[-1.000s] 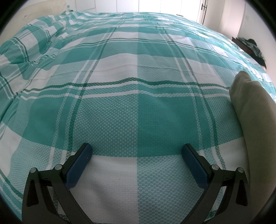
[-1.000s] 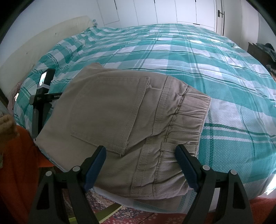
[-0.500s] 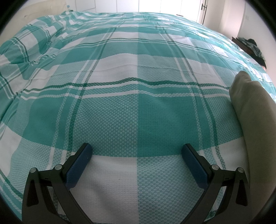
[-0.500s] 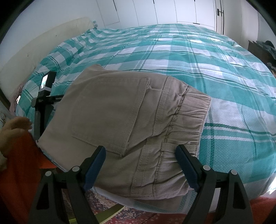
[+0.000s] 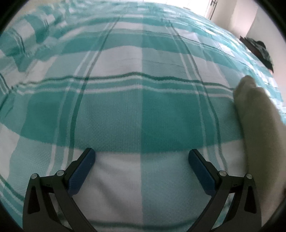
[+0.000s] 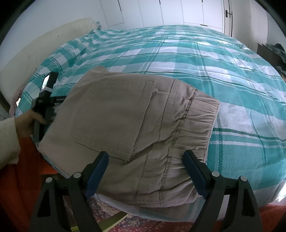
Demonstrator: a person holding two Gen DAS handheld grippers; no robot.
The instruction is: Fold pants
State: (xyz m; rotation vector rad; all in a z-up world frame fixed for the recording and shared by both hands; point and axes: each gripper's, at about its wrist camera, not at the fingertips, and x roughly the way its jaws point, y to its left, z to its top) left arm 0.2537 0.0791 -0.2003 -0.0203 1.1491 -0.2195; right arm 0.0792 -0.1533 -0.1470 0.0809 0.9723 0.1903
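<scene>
Folded beige pants [image 6: 128, 125] lie at the near edge of the bed, back pocket up and elastic waistband to the right. My right gripper [image 6: 145, 157] hovers just above them near the pocket corner. Its jaws are opening and stand wide, and the pads press on nothing. My left gripper [image 5: 142, 155] is open over bare bedspread, with one end of the pants [image 5: 257, 128] to its right. In the right wrist view a hand [image 6: 26, 123] holds the left gripper's body [image 6: 44, 101] just left of the pants.
A teal and white plaid bedspread [image 6: 196, 58] covers the whole bed. A cream headboard [image 6: 35, 50] stands at the left and white wardrobe doors [image 6: 178, 12] behind. Dark furniture with clothes [image 6: 271, 53] sits at the right. A patterned rug [image 6: 107, 217] lies below the bed edge.
A hand has come in and taken hold of the left gripper's handle. The left wrist view has tipped and blurred. The pants and right gripper stay in place.
</scene>
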